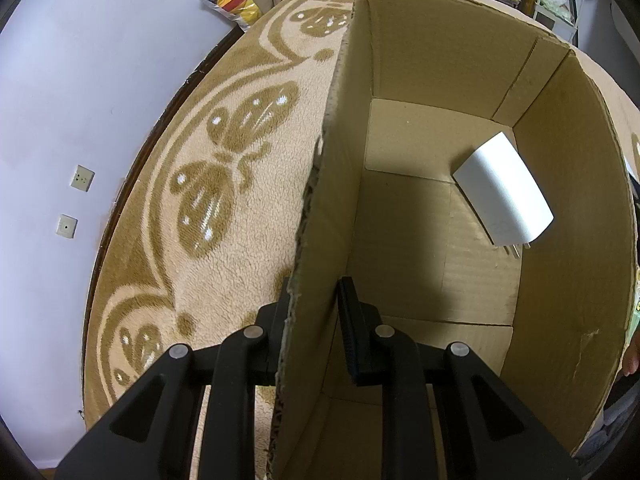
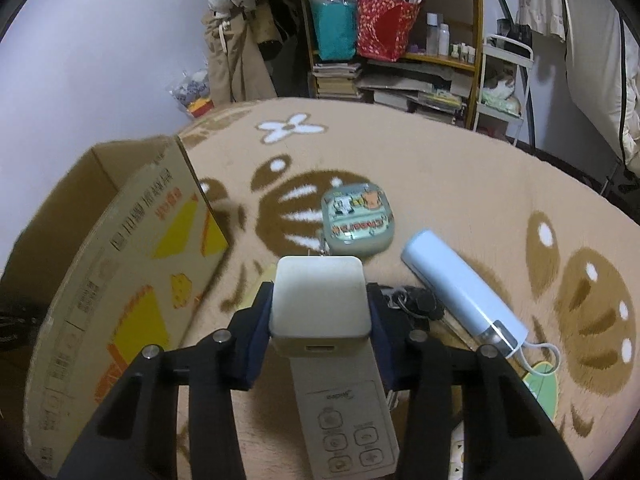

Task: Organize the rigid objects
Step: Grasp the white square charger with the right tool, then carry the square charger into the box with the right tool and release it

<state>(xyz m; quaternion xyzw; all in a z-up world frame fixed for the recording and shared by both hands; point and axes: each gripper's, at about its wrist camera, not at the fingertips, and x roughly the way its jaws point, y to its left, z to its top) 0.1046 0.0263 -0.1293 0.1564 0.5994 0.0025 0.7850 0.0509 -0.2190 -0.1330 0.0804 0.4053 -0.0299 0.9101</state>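
Left gripper [image 1: 312, 312] straddles the left wall of the cardboard box [image 1: 560, 184]: one finger outside, one inside, cardboard between them. The inner pad shows a slight gap from the wall, so I can't tell whether it truly clamps or only brackets it. Inside the box, one white plug adapter [image 1: 505, 190] lies on the floor near the far right corner, prongs toward me.

Right gripper [image 2: 319, 300] is closed on a cream charger block [image 2: 319, 300], pads on both sides, port facing the camera. It hangs over the blanket [image 2: 440, 168], just above a remote [image 2: 348, 420]. The box [image 2: 112, 264] is off to my left. On the blanket nearby: a small green case [image 2: 357, 222], a pale blue power bank [image 2: 460, 292], dark keys [image 2: 416, 302].

Risks as I judge them:
- Charger sides are smooth and rounded; a quick swing leftward could let it slip.
- Box wall is tall; a low carry would clip the rim and tip the box if the left hold is loose.
- A drop from height could strike the adapter.
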